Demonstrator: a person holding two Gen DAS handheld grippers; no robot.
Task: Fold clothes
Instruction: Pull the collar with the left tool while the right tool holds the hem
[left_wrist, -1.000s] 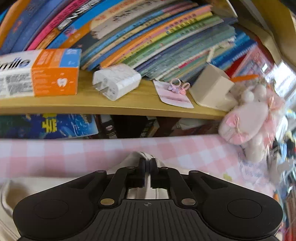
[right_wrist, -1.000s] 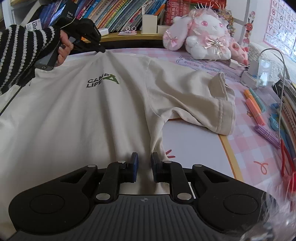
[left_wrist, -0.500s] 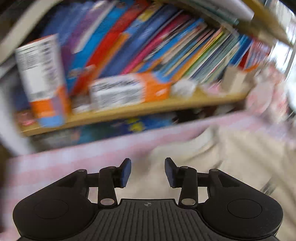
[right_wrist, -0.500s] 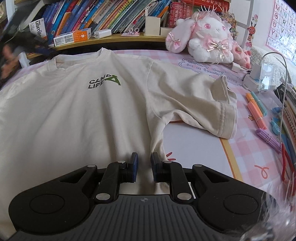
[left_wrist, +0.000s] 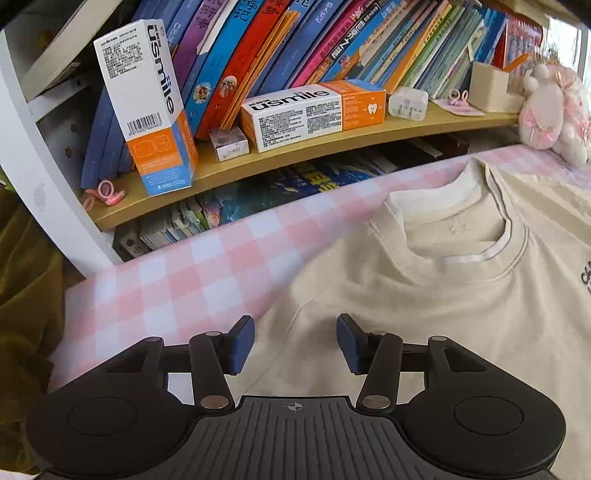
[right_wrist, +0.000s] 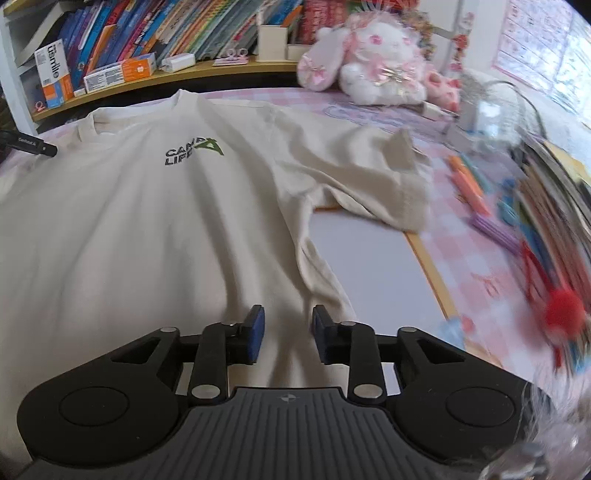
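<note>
The big cream cotton T-shirt (right_wrist: 140, 229) is spread flat, print up, on the pink checked table cloth (left_wrist: 192, 273). One short sleeve (right_wrist: 388, 192) is bunched up. If only one layer is pinched, a crooked fold could be made. The left gripper (left_wrist: 295, 341) is held open above the shoulder. The right gripper (right_wrist: 286, 334) is held open over the side edge, nothing gripped.

left tool (left_wrist: 295, 341) jaws spread wide, right tool (right_wrist: 284, 334) jaws parted, both empty
</note>
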